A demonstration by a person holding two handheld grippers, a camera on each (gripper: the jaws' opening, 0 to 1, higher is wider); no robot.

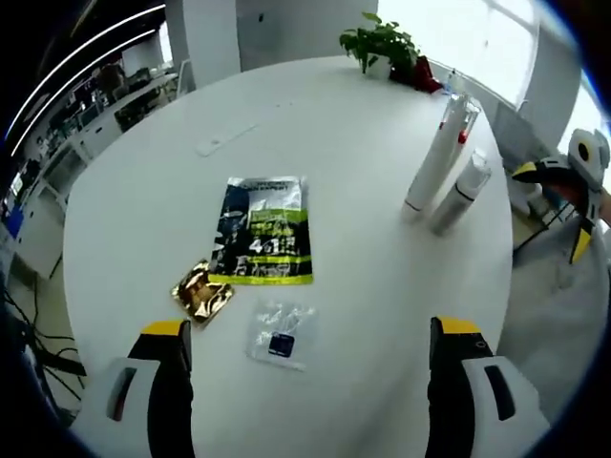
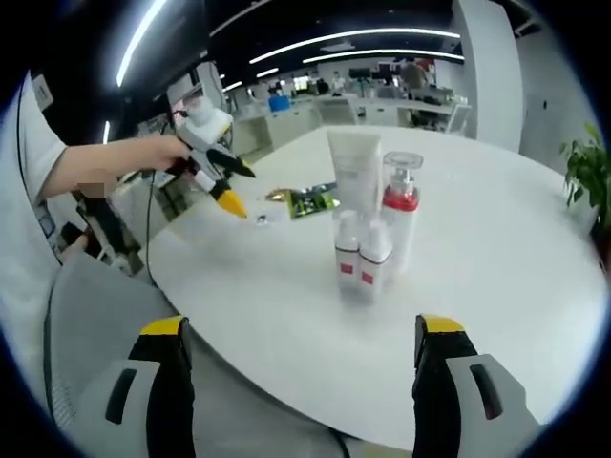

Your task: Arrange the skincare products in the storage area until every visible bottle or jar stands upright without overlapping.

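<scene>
My left tool (image 1: 310,348) and right tool (image 2: 301,343): jaws apart, holding nothing. White skincare bottles (image 2: 366,258) stand upright, clustered mid round white tabletop (image 2: 477,286), beside tall white tube (image 2: 354,172)

A round white counter (image 1: 363,162) carries several flat items. A dark and green printed pouch (image 1: 263,232) lies near its middle, with a crinkled gold foil packet (image 1: 201,291) just beside its lower left corner. A clear plastic sachet (image 1: 280,334) with a dark square on it lies near both. A potted green plant (image 1: 380,43) stands at the far edge. A small flat white object (image 1: 221,141) lies well apart from the pouch.
</scene>
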